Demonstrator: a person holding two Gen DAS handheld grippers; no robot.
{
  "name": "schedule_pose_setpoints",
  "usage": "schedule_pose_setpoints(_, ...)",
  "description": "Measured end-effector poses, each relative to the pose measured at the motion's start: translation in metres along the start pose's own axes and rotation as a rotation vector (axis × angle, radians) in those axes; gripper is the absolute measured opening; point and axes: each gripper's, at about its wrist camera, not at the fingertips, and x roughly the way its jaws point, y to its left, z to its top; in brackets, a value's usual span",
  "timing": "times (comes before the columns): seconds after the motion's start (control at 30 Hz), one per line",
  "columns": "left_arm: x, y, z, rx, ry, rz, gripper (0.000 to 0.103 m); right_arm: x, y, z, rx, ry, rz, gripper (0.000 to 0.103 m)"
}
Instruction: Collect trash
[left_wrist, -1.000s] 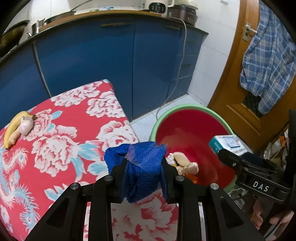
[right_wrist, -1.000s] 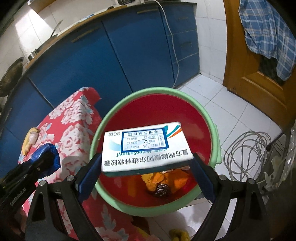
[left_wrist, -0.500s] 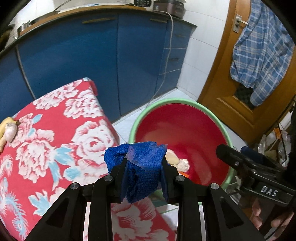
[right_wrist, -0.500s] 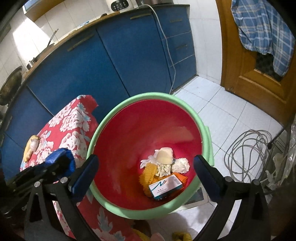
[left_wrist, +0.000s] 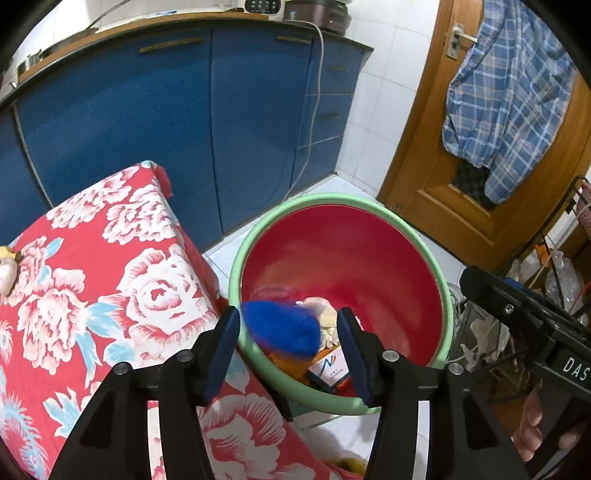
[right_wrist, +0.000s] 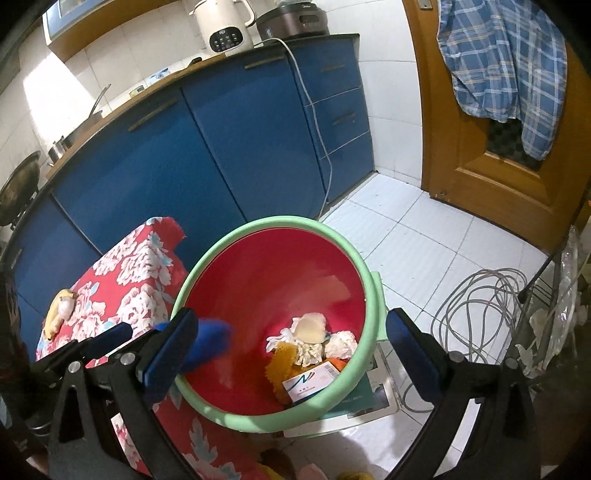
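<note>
I see the blue cloth (left_wrist: 282, 328) between the jaws of my left claw (left_wrist: 288, 349), and it is blurred. The jaws are opening and the pads do not press on it, so the cloth is released, just above the near rim of the bin (left_wrist: 439, 284).

The bin is one round bucket, red inside with a pale green rim, and it stands directly in front of both claws, below them. Inside, at the bottom, I count one small white box (right_wrist: 312, 382) with a blue mark, one yellow netted piece (right_wrist: 282, 363) beside it, two crumpled white tissues (right_wrist: 341, 341), and one pale round piece (right_wrist: 310, 328) on top of them. Something orange shows under the box, but I cannot tell what it is.

My right claw (right_wrist: 288, 354) is wide open with nothing between its pads; it hangs over the bin's mouth. In its view the left claw comes in from the left side with the cloth at its tip.

To the left of both claws is one table with a red flowered cover (left_wrist: 110, 280). On its far left edge lie one banana (right_wrist: 55, 314) and one pale bulb (right_wrist: 66, 308) touching it.

Behind the bin are blue cabinets (right_wrist: 221, 140). To the right of my right claw a coil of grey cable (right_wrist: 480, 314) lies on the white floor tiles.
</note>
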Motion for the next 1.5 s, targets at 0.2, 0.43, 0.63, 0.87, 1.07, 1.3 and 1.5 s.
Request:
schedule_pose_setpoints(0.2,-0.011,0.006,-0.003,-0.016,-0.015,0.006,0.058,-0.012,0.005,-0.003,-0.014,-0.016,0.007,0.1)
schedule_pose_setpoints(0.43,-0.034,0.025,-0.012,-0.062,-0.038,0.031,0.058,-0.027,0.021,-0.011,-0.039,-0.032,0.038,0.1)
schedule_pose_setpoints(0.63,-0.06,0.05,-0.025,-0.11,-0.063,0.097,0.06,-0.04,0.048,-0.023,-0.081,-0.044,0.078,0.1)
schedule_pose_setpoints(0.87,-0.091,0.079,-0.042,-0.164,-0.112,0.182,0.066,-0.053,0.084,-0.042,-0.13,-0.051,0.134,0.1)
schedule_pose_setpoints(1.07,-0.117,0.103,-0.058,-0.206,-0.143,0.232,0.067,-0.064,0.11,-0.06,-0.171,-0.052,0.17,0.1)
schedule_pose_setpoints(1.3,-0.138,0.12,-0.078,-0.232,-0.167,0.309,0.068,-0.069,0.131,-0.078,-0.204,-0.054,0.187,0.1)
schedule_pose_setpoints(1.5,-0.152,0.133,-0.091,-0.266,-0.181,0.327,0.069,-0.072,0.144,-0.091,-0.223,-0.051,0.2,0.1)
